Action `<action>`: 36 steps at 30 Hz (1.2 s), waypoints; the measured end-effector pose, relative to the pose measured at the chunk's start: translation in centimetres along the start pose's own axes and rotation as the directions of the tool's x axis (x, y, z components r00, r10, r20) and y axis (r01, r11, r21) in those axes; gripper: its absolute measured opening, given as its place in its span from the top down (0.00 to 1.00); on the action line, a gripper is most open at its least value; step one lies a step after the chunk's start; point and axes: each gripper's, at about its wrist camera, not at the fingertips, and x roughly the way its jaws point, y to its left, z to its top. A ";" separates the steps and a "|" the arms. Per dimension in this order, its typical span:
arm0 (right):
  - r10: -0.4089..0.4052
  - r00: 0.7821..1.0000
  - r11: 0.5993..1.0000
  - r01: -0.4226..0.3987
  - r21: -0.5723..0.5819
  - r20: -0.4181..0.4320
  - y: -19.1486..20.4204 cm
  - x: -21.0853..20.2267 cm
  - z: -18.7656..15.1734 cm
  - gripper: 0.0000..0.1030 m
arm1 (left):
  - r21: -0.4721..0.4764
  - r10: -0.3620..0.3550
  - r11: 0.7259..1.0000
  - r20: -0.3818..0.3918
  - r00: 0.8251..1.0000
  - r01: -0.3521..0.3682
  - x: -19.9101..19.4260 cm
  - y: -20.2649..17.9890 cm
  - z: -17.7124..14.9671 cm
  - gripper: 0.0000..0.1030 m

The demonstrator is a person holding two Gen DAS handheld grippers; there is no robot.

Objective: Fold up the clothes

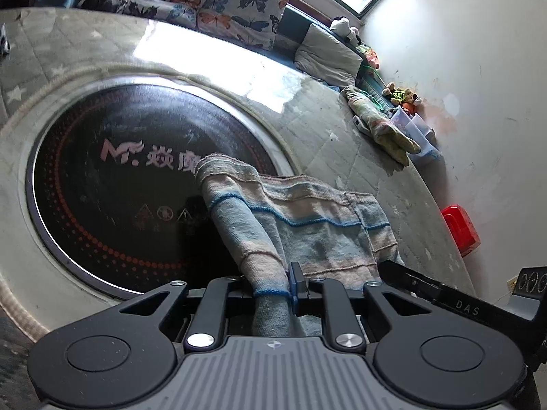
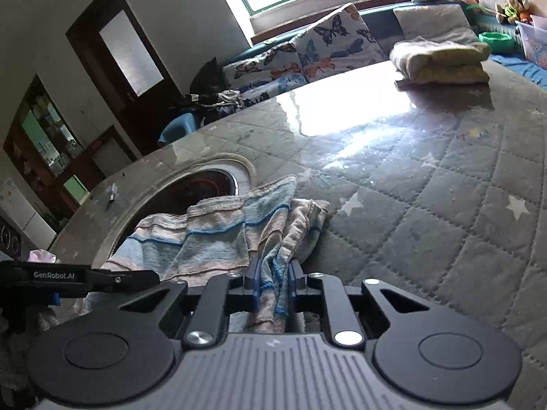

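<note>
A pale blue and pink striped towel (image 1: 307, 225) lies over the round table, partly across the black cooktop (image 1: 119, 184). My left gripper (image 1: 273, 292) is shut on the towel's near edge. My right gripper (image 2: 273, 280) is shut on another bunched corner of the same towel (image 2: 218, 235). The right gripper's body shows at the lower right of the left wrist view (image 1: 454, 300). The left gripper's body shows at the left of the right wrist view (image 2: 78, 276).
A folded pale cloth pile (image 2: 441, 61) sits at the table's far side, also in the left wrist view (image 1: 379, 119). Butterfly cushions (image 2: 324, 48) line a bench behind. A red box (image 1: 459, 229) is by the wall. A small metal item (image 2: 112, 193) lies on the quilted table cover (image 2: 427, 205).
</note>
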 end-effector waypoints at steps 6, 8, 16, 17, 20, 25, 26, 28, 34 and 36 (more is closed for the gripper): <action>-0.006 0.998 1.000 0.008 -0.024 0.066 -0.3 -2.4 0.7 0.88 | 0.061 -0.008 0.998 0.018 1.000 0.006 -0.2 -2.6 0.6 0.84; -0.017 0.996 0.999 0.019 -0.027 0.088 -0.6 -3.3 1.2 0.89 | 0.086 -0.012 0.996 0.021 1.000 0.010 0.2 -3.8 0.9 0.84; -0.073 0.983 0.996 0.079 -0.032 0.168 -2.4 -6.4 3.4 0.89 | 0.183 -0.028 0.983 0.031 0.999 0.022 1.5 -8.5 1.9 0.84; -0.080 0.981 0.996 0.086 -0.029 0.175 -2.7 -6.6 3.7 0.89 | 0.190 -0.025 0.982 0.029 0.999 0.019 1.8 -8.8 2.0 0.84; -0.096 0.978 0.995 0.101 -0.019 0.184 -3.6 -7.0 4.5 0.89 | 0.208 -0.014 0.978 0.022 1.000 0.010 2.6 -9.6 2.3 0.84; -0.113 0.976 0.993 0.117 -0.009 0.188 -4.9 -6.9 5.2 0.89 | 0.239 0.004 0.971 0.011 1.000 -0.007 4.1 -10.9 2.8 0.84; -0.116 0.975 0.993 0.120 -0.007 0.187 -5.1 -6.8 5.4 0.89 | 0.245 0.008 0.970 0.008 1.000 -0.010 4.4 -11.1 2.9 0.84; -0.122 0.976 0.992 0.124 -0.001 0.182 -5.5 -6.4 5.5 0.89 | 0.257 0.016 0.966 0.004 1.000 -0.016 5.0 -11.6 3.1 0.84; -0.138 0.978 0.990 0.138 0.013 0.157 -6.9 -5.3 5.9 0.89 | 0.289 0.039 0.957 -0.010 0.999 -0.035 6.7 -13.0 3.7 0.84; -0.141 0.979 0.990 0.140 0.017 0.148 -7.3 -4.9 6.0 0.89 | 0.291 0.048 0.956 -0.018 0.999 -0.041 7.2 -13.1 3.9 0.84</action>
